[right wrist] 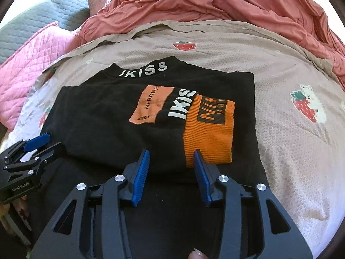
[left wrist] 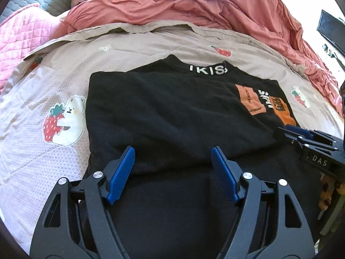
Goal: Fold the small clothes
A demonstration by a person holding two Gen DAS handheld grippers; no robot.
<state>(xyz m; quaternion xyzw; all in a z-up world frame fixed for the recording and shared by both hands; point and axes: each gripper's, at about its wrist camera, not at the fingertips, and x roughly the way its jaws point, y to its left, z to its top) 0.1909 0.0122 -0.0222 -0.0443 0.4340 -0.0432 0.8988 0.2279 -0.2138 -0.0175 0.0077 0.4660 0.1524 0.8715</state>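
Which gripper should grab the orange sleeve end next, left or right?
Right, probably. The right gripper is open, its fingers reaching the orange cuff on the black shirt. The left gripper, also open, hovers over plain black fabric, away from it.

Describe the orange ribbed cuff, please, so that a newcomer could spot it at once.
Start from the beige strawberry-print bedspread and find the black top lying on it. The orange ribbed cuff lies on the top's right side, just ahead of the right gripper; unlike the smooth orange patch beside it, it is ribbed knit.
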